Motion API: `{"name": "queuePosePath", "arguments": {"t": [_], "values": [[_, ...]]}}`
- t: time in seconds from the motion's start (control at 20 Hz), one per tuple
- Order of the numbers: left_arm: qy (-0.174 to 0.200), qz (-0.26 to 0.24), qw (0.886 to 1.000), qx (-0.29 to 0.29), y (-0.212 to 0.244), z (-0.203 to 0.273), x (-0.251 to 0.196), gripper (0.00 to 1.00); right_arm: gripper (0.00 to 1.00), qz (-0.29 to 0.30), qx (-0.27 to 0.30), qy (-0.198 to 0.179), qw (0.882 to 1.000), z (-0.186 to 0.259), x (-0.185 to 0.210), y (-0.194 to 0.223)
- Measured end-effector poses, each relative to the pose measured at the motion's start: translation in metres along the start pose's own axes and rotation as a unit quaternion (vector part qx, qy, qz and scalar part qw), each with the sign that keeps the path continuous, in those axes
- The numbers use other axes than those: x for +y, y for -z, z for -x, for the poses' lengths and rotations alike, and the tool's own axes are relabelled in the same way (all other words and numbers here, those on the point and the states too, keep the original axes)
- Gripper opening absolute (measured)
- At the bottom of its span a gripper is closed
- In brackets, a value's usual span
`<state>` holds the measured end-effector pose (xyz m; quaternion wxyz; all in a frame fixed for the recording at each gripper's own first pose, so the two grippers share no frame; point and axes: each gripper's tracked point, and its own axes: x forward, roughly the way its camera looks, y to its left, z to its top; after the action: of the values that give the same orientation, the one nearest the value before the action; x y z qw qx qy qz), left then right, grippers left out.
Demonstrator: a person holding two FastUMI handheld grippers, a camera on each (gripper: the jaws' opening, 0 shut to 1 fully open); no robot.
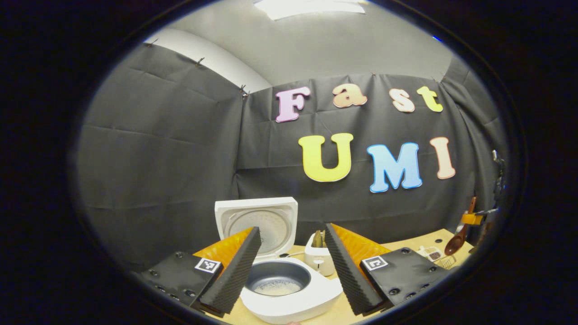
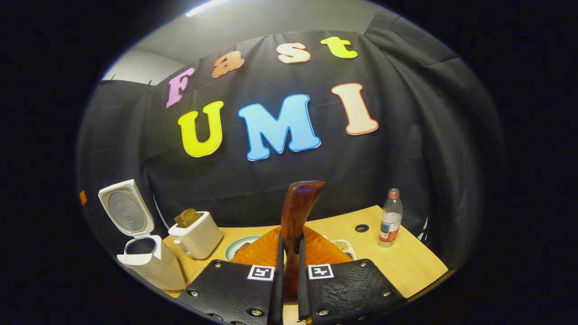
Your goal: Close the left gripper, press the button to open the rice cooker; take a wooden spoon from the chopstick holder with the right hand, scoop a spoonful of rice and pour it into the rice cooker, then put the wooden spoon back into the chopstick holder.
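Note:
The white rice cooker (image 1: 293, 298) stands open with its lid (image 1: 257, 216) upright; the grey inner pot (image 1: 277, 277) has a little rice at its bottom. My left gripper (image 1: 292, 230) is open and hovers just in front of and above the cooker, holding nothing. My right gripper (image 2: 291, 237) is shut on the handle of the dark wooden spoon (image 2: 295, 212), which stands upright between its fingers. In the left gripper view the spoon (image 1: 456, 241) hangs bowl down at the far right, held by the right gripper (image 1: 470, 220). In the right gripper view the cooker (image 2: 149, 262) sits at the far left.
A white toaster (image 2: 195, 234) with bread stands right of the cooker. A plate (image 2: 237, 246), a small dish of grains (image 2: 344, 246) and a water bottle (image 2: 390, 219) stand on the wooden table (image 2: 406, 266). A wire basket (image 1: 445, 262) and a compartment tray (image 1: 431, 253) lie below the spoon.

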<state>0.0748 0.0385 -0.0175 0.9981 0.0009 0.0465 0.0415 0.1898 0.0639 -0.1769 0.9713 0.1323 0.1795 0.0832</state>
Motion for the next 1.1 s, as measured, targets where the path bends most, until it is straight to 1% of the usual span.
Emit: {"name": "queuePosePath", "arguments": {"t": [0.15, 0.25, 0.3, 0.4, 0.55, 0.6, 0.7, 0.75, 0.8, 0.85, 0.9, 0.95, 1.0, 1.05, 1.1], "values": [[-0.008, -0.011, 1.0, -0.001, -0.005, 0.0, -0.005, 1.0, 0.13, 0.009, 0.025, 0.022, 0.999, -0.008, -0.023, 0.031], [-0.013, -0.015, 1.0, 0.0, -0.008, 0.0, -0.007, 1.0, 0.13, 0.003, 0.045, 0.032, 0.998, -0.011, -0.033, 0.051], [-0.016, -0.016, 1.0, 0.0, -0.009, 0.0, -0.007, 1.0, 0.13, -0.002, 0.042, 0.037, 0.998, -0.012, -0.038, 0.054], [-0.023, -0.018, 1.0, -0.001, -0.011, -0.004, -0.007, 1.0, 0.13, -0.01, 0.068, 0.046, 0.997, -0.013, -0.045, 0.073], [-0.031, -0.022, 0.999, -0.001, -0.011, -0.01, -0.006, 1.0, 0.13, -0.017, 0.092, 0.048, 0.994, -0.01, -0.048, 0.093], [-0.031, -0.021, 0.999, -0.001, -0.011, -0.013, -0.006, 0.94, 0.13, -0.019, 0.098, 0.048, 0.994, -0.008, -0.048, 0.097], [-0.028, -0.023, 0.999, 0.001, -0.011, -0.022, -0.007, 0.98, 0.13, -0.024, 0.111, 0.047, 0.992, -0.003, -0.048, 0.103], [-0.028, -0.024, 0.999, 0.001, -0.011, -0.027, -0.007, 0.94, 0.15, -0.027, 0.109, 0.043, 0.993, 0.002, -0.048, 0.101], [-0.029, -0.026, 0.999, -0.001, -0.013, -0.032, -0.005, 0.95, 0.2, -0.03, 0.098, 0.044, 0.994, 0.004, -0.05, 0.093], [-0.028, -0.027, 0.999, -0.003, -0.015, -0.036, -0.003, 0.96, 0.35, -0.03, 0.088, 0.045, 0.995, 0.008, -0.051, 0.085], [-0.029, -0.027, 0.999, -0.006, -0.018, -0.04, -0.002, 0.97, 0.46, -0.024, 0.081, 0.053, 0.995, 0.014, -0.055, 0.076], [-0.029, -0.028, 0.999, -0.01, -0.022, -0.044, 0.0, 0.98, 0.64, -0.015, 0.072, 0.061, 0.995, 0.019, -0.062, 0.067], [-0.029, -0.029, 0.999, -0.015, -0.026, -0.048, 0.002, 0.99, 0.65, -0.007, 0.062, 0.068, 0.996, 0.026, -0.065, 0.055], [-0.031, -0.032, 0.999, -0.02, -0.03, -0.054, 0.005, 1.0, 0.9, -0.001, 0.051, 0.075, 0.996, 0.033, -0.067, 0.042], [-0.031, -0.033, 0.999, -0.024, -0.034, -0.06, 0.008, 0.99, 0.95, 0.007, 0.037, 0.079, 0.996, 0.041, -0.069, 0.027]]}}
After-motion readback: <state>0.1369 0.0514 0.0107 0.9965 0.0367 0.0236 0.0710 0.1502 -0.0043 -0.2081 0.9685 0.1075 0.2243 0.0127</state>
